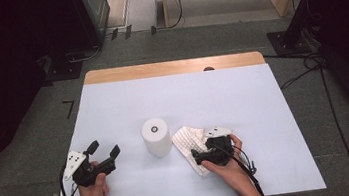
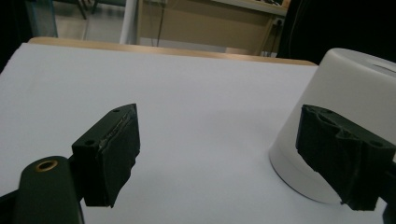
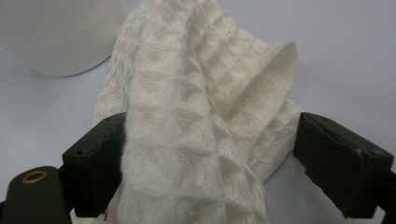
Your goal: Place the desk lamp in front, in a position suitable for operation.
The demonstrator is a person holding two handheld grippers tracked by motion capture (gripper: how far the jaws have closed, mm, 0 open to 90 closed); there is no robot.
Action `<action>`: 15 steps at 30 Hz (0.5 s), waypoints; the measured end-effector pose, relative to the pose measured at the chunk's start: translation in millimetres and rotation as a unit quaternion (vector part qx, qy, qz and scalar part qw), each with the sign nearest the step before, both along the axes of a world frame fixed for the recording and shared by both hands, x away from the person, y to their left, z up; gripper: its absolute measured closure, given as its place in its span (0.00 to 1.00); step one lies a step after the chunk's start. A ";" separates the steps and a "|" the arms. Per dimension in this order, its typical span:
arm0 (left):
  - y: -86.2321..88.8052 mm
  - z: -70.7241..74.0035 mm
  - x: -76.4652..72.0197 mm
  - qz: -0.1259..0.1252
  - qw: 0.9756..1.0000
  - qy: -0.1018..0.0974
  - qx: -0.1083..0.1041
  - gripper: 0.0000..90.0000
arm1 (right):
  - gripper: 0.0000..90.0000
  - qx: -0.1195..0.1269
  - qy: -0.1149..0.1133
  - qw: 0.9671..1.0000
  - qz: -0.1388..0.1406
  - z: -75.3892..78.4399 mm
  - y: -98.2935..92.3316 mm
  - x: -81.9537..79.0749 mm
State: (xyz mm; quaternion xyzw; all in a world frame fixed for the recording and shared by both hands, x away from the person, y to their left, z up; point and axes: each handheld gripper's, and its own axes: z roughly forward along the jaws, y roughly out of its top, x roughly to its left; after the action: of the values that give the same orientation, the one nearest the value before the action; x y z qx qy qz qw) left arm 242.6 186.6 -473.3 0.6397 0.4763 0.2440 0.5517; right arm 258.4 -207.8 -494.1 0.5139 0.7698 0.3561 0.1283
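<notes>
Waffle cloth (image 3: 187,116) lying between the spread jaws of the right claw (image 3: 210,154).

On the white-covered table (image 1: 127,98), near the middle, stands an upturned white cup (image 1: 155,136). Just to its right lies the crumpled cloth, flat on the table, with the right claw low over its near end: jaws apart, one pad against the fabric, the other clear of it, not clamped. Left of the cup, well apart from the cloth, sits the left claw (image 1: 103,149), jaws apart with nothing between them.
</notes>
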 end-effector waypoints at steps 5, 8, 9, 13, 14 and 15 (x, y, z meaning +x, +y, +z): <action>-12.7 1.9 0.1 -0.019 1.000 0.007 0.004 0.16 | 0.14 -0.008 -0.001 1.000 0.001 -0.1 1.9 -0.8; -20.5 3.2 -1.2 -0.030 1.000 0.008 -0.002 0.16 | 0.18 -0.025 -0.008 1.000 0.008 0.0 5.1 -3.8; -23.7 4.0 -1.6 -0.035 0.999 0.010 -0.009 0.16 | 0.20 -0.030 -0.012 0.999 0.010 0.0 5.8 -5.1; -33.2 5.7 -0.9 -0.056 0.998 0.010 -0.018 0.16 | 0.38 -0.035 -0.023 0.999 0.006 0.8 5.1 -10.7; -34.8 6.0 -0.6 -0.061 0.998 0.012 -0.019 0.17 | 0.44 -0.034 -0.027 0.999 0.006 0.9 4.5 -11.7; -36.8 6.2 0.3 -0.068 0.997 0.014 -0.022 0.17 | 0.49 -0.035 -0.030 0.999 0.004 1.0 4.3 -12.3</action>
State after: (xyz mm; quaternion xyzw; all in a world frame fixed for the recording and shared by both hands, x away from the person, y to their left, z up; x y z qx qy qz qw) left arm 242.9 149.7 -467.1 0.6621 0.4441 0.1865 0.5742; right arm 246.1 -203.6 -493.1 0.4951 0.7796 0.3450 0.1675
